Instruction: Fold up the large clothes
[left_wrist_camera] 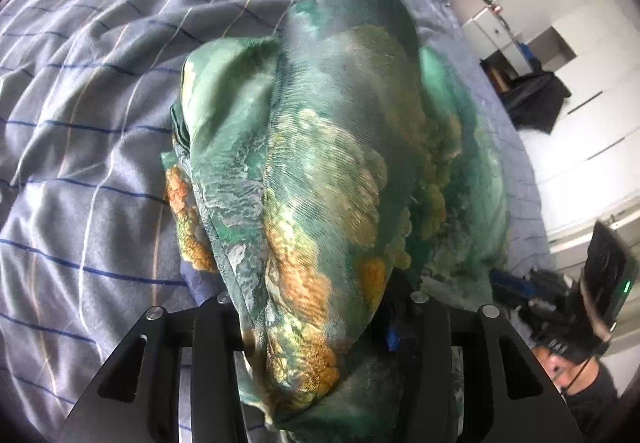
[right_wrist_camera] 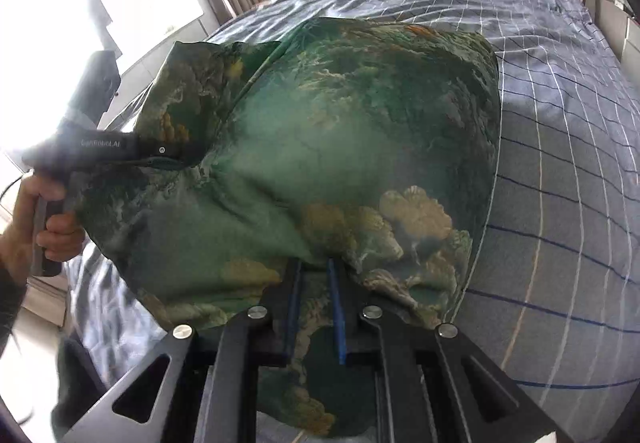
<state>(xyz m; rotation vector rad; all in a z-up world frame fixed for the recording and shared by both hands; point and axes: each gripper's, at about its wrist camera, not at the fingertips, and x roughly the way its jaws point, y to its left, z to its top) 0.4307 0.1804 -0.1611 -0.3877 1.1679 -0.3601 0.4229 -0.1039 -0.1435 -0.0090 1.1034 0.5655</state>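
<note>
We hold a green garment (right_wrist_camera: 320, 147) printed with orange and cream cloud-like patches, thin and slightly sheer, above the bed (right_wrist_camera: 560, 171) with its grey-blue checked cover. Our right tongs (right_wrist_camera: 314, 271) pinch a bunched fold of it between blue pads. Our left tongs (left_wrist_camera: 316, 307) are draped in the cloth; we cannot tell whether they grip it. The fabric billows between them, creased.

Right tool (right_wrist_camera: 314, 275) pinches a green patterned garment (right_wrist_camera: 340, 147) over a striped bed (right_wrist_camera: 560, 163), left tool (right_wrist_camera: 188, 155) gripping its far corner.
</note>
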